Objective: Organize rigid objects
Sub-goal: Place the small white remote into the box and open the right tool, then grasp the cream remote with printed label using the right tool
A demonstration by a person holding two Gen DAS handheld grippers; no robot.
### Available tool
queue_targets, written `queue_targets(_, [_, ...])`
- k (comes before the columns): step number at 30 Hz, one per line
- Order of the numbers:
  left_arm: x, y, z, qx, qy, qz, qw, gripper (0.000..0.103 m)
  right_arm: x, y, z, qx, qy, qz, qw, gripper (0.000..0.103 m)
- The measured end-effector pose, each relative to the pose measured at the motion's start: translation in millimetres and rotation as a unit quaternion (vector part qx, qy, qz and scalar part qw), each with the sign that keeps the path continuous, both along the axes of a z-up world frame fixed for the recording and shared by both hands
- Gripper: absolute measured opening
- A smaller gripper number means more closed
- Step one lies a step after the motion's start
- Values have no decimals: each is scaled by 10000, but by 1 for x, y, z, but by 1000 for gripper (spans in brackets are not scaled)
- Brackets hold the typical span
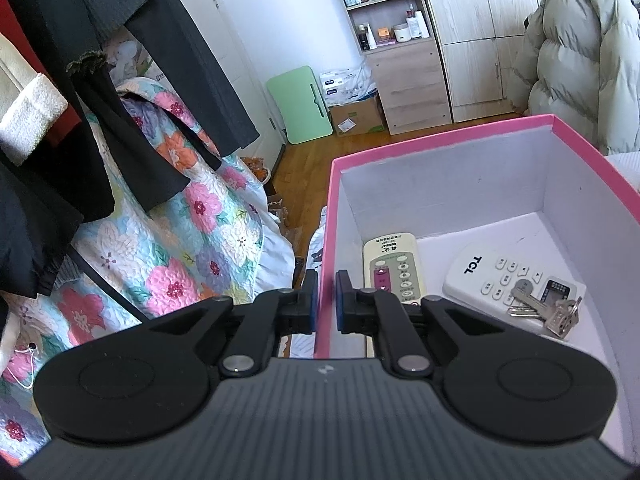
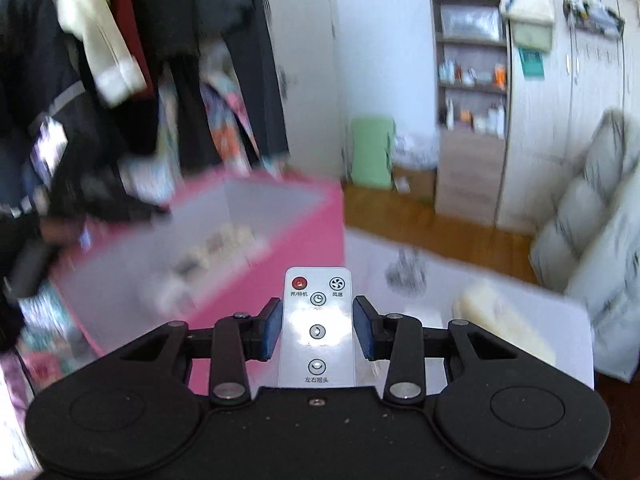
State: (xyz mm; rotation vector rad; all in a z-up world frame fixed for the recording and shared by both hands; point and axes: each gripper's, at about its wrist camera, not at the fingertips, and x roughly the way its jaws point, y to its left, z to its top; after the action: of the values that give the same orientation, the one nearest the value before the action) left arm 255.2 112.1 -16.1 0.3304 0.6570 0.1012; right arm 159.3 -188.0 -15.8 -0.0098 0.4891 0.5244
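Observation:
A pink box (image 1: 440, 136) with a white inside stands on the bed. In it lie a cream remote with purple buttons (image 1: 394, 268), a white TCL remote (image 1: 508, 276) and a bunch of keys (image 1: 548, 308). My left gripper (image 1: 326, 300) is shut on the box's left wall (image 1: 326, 240), one finger inside and one outside. My right gripper (image 2: 318, 320) is shut on a slim white fan remote (image 2: 318, 328) and holds it in the air, right of the blurred pink box (image 2: 280, 240).
Dark clothes (image 1: 100, 80) hang over a floral quilt (image 1: 180, 240) on the left. A padded jacket (image 1: 580, 60) sits at the right. A shelf unit (image 1: 400, 40) and wardrobe stand across the wooden floor. A cream object (image 2: 500, 320) lies on the bed's white surface.

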Motion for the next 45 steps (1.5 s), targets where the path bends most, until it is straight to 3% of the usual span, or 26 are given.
queue_targets(3, [0, 1, 1, -90, 9, 20, 10000, 8, 8, 20, 21, 297, -45, 441, 9986, 43])
queue_targets(8, [0, 2, 2, -156, -17, 19, 9999, 8, 34, 69, 26, 264, 450, 789, 9955, 43])
queue_targets(12, [-1, 4, 3, -269, -36, 17, 9996, 8, 65, 102, 15, 223, 1109, 1018, 9884, 43])
queue_targets(16, [2, 6, 3, -372, 26, 39, 9993, 8, 98, 121, -12, 97, 2010, 1181, 9724, 43])
queue_targets(20, [1, 6, 3, -359, 30, 8, 9994, 9, 112, 134, -31, 53, 2359, 1175, 9646, 45])
queue_targets(21, [1, 6, 3, -365, 31, 6, 9993, 9, 111, 137, -34, 14, 2373, 1255, 9633, 45])
queue_targets(24, [0, 8, 3, -431, 8, -6, 9991, 10, 100, 141, -30, -91, 2073, 1265, 9700, 62])
queue_targets(27, [1, 10, 4, -465, 1, -20, 9989, 11, 92, 136, -15, -229, 1673, 1198, 9783, 62])
queue_targets(35, [0, 7, 3, -390, 2, -30, 9992, 11, 71, 40, 14, 136, 1031, 274, 9942, 63])
queue_targets(41, [0, 6, 3, -355, 12, -42, 9994, 11, 75, -33, -7, -223, 1014, -502, 9933, 63])
queue_targets(45, [3, 1, 1, -185, 93, -16, 9998, 11, 82, -54, -27, -727, 875, -701, 9910, 63])
